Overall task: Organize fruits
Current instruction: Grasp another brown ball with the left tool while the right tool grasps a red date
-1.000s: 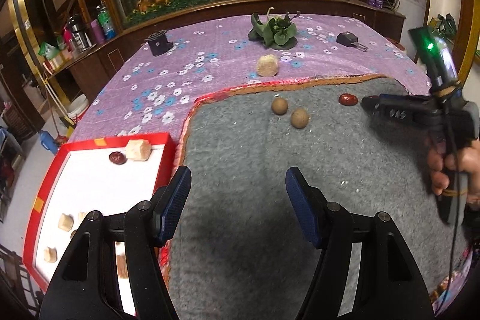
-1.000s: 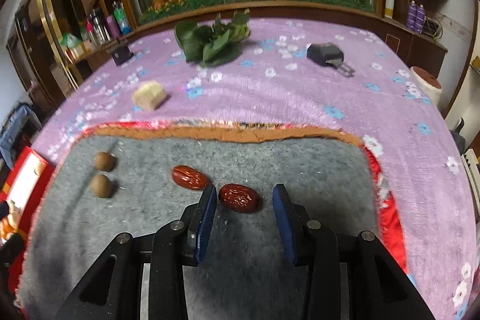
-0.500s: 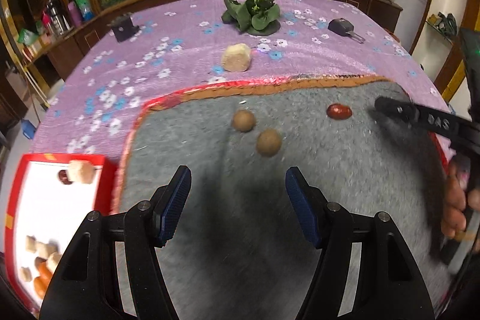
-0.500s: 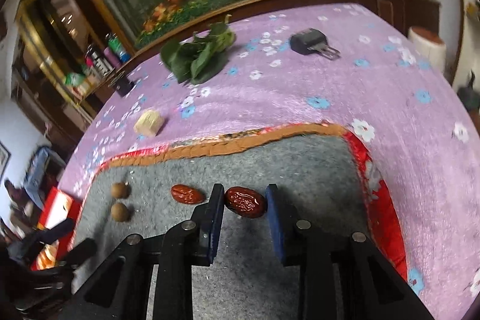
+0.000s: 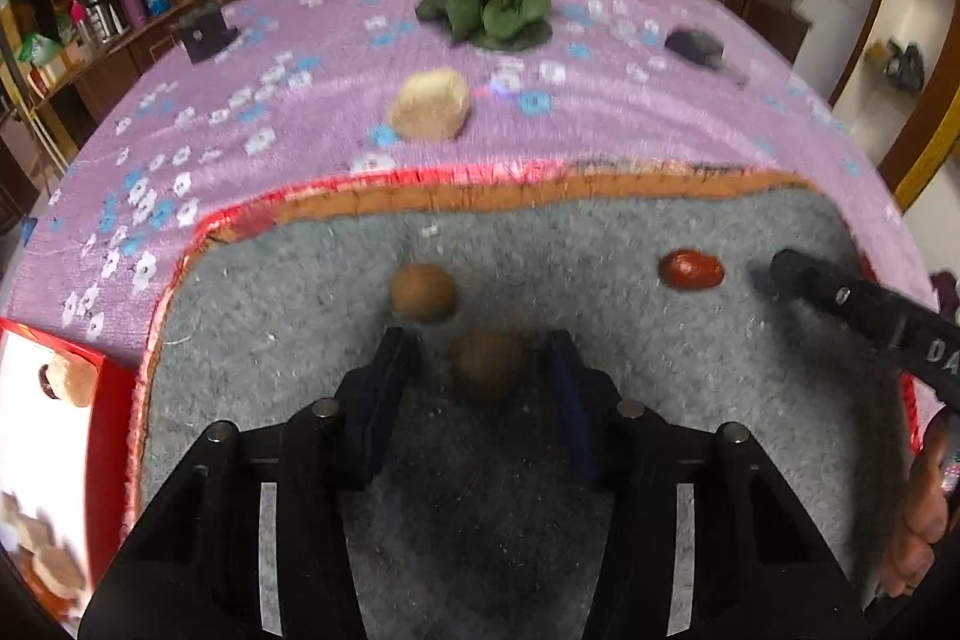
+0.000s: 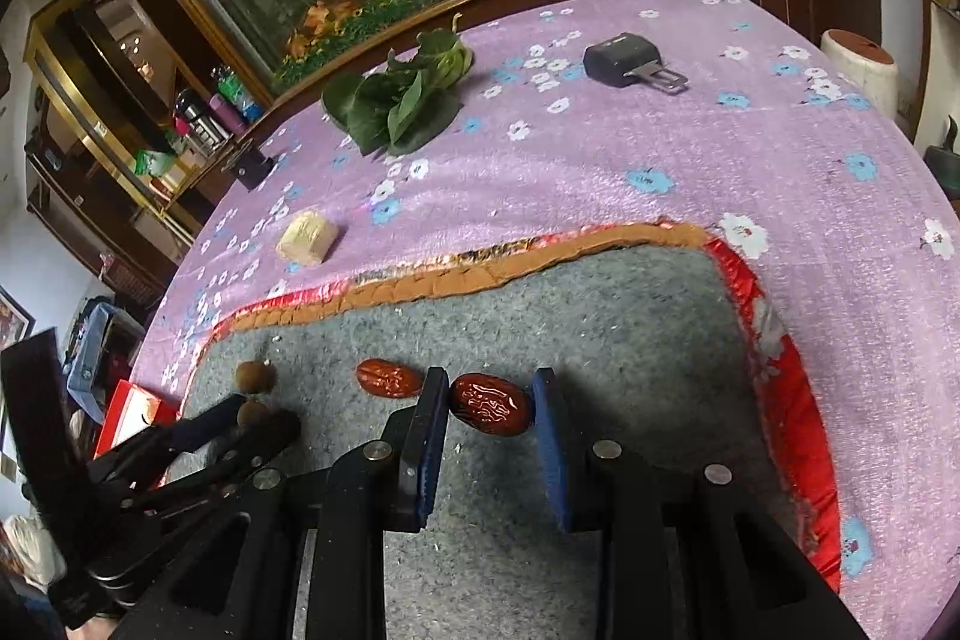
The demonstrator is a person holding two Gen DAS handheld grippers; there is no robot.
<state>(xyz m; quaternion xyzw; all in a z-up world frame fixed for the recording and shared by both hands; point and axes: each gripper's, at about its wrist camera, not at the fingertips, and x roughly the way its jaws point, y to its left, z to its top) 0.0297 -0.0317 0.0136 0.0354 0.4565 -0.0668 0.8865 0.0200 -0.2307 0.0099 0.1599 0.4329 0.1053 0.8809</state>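
Two grippers are working low in their frames over the grey felt mat [image 5: 690,460]. The left gripper [image 5: 486,370], fingers just closing, is bracketing a round brown fruit [image 5: 489,367], contact unclear. The right gripper [image 6: 489,409] is clamping a wrinkled red date [image 6: 492,405].

Purple floral cloth [image 6: 600,172], leafy greens [image 6: 396,100], what looks like a car key [image 6: 630,61].

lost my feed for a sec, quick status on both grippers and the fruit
Right gripper shut on red date. Left gripper jaws just closing around brown round fruit, contact unclear. Second date, other brown fruit loose on grey mat. Nothing blocking.
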